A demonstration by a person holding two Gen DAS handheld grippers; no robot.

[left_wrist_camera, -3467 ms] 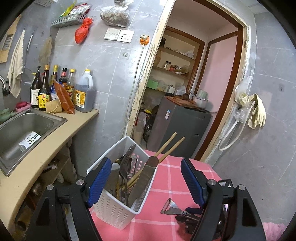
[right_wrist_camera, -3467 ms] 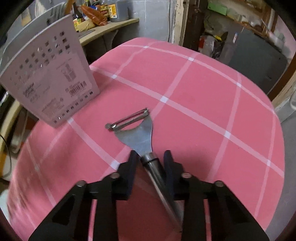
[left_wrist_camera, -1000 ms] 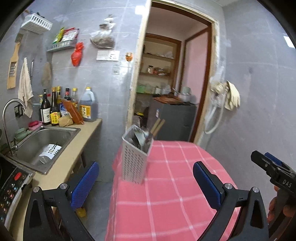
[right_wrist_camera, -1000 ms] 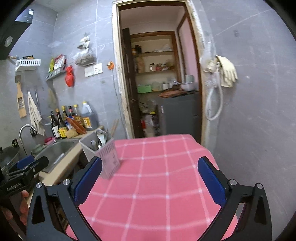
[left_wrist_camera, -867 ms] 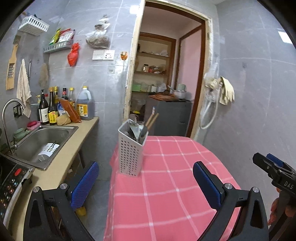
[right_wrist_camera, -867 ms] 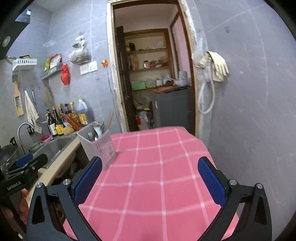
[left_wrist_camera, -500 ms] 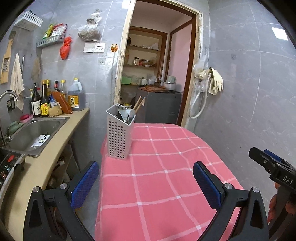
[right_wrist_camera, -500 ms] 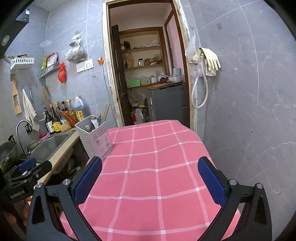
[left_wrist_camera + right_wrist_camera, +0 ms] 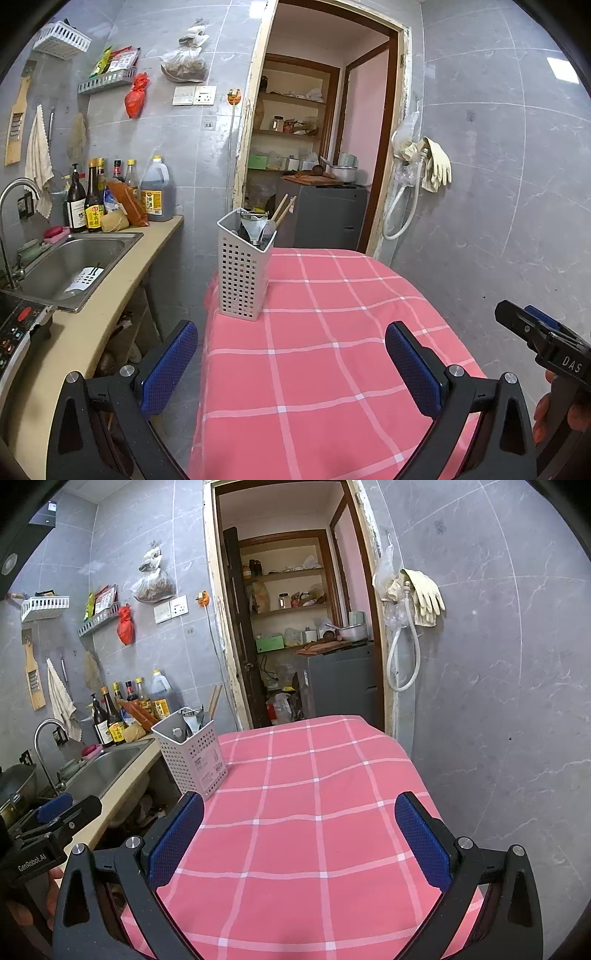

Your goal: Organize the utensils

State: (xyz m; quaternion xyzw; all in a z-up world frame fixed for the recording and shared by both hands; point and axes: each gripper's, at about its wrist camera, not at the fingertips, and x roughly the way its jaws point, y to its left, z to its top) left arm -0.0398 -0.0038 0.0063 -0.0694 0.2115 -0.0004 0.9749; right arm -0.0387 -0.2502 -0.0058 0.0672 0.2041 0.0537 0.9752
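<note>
Steel peeler (image 9: 254, 221) now in caddy (image 9: 242, 275); both grippers' jaws wide, empty.

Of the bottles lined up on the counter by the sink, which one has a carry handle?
The big clear jug with the yellow cap, at the end of the row nearest the doorway. It is squat, with a moulded handle; the other bottles are slim, dark, handle-free.

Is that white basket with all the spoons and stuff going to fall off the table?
It might. The white utensil basket stands close to the edge of the pink checked tablecloth, on the side toward the counter, so a bump or a tug on the cloth could tip it over. It is tall and narrow, and the chopsticks and peeler stick out of its top, which may make it easier to topple. Both hand-held grippers are open and away from it.
</note>
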